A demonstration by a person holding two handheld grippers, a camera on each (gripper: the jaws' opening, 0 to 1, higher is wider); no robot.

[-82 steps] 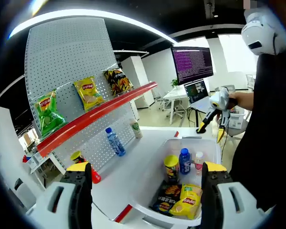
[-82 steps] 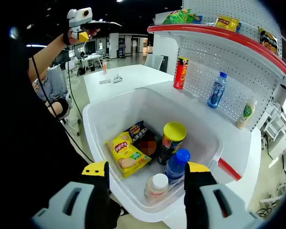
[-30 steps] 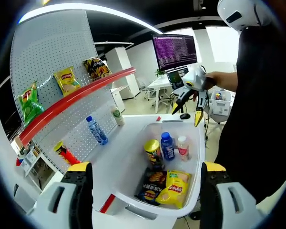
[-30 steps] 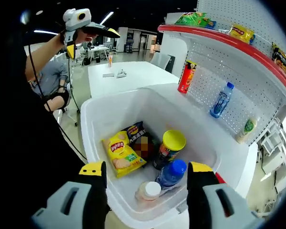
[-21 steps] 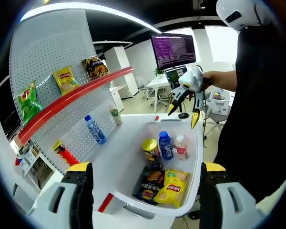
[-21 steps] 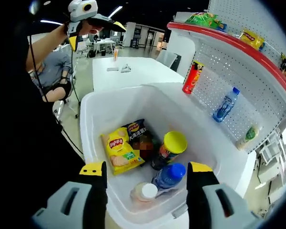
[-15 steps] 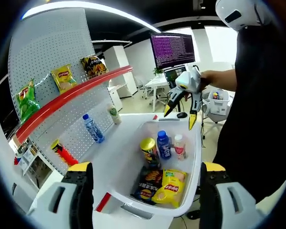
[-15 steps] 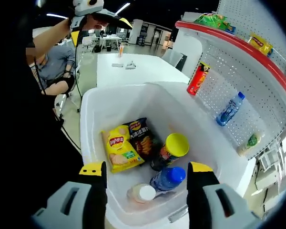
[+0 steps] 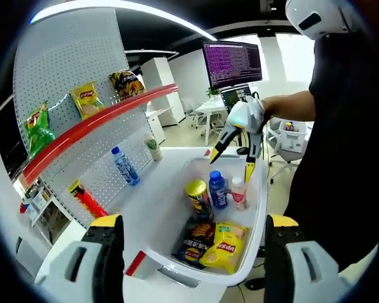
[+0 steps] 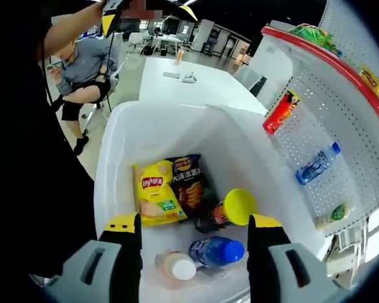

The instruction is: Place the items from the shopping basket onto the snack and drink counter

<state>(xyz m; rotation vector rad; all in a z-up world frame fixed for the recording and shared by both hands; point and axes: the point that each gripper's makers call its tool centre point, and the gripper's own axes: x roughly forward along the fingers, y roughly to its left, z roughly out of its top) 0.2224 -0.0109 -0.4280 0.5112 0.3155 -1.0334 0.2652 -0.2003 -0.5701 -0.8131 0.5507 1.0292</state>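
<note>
Seen first from the left gripper view: the left gripper [image 9: 192, 262] stands with jaws spread wide and empty, well back from the shopping basket [image 9: 177, 271]; the right gripper [image 9: 230, 159], jaws parted and holding nothing, hangs above the basket's far end, just over the blue-capped bottle [image 9: 217, 189] and the white-capped bottle [image 9: 239, 193]; the yellow-lidded can [image 9: 198, 199] stands beside them; the counter [image 9: 148, 189] lies to the basket's left under the red shelf [image 9: 95, 129].

Next, the right gripper view: the right gripper [image 10: 194, 249] looks down into the basket [image 10: 114, 164]; the blue-capped bottle [image 10: 216, 251] and white-capped bottle [image 10: 177, 265] sit between the open jaws, caps toward the camera, so the right gripper is judged the nearer; the can [image 10: 230, 211], yellow chip bag [image 10: 156, 194] and dark chip bag [image 10: 189, 183] lie farther ahead.
</note>
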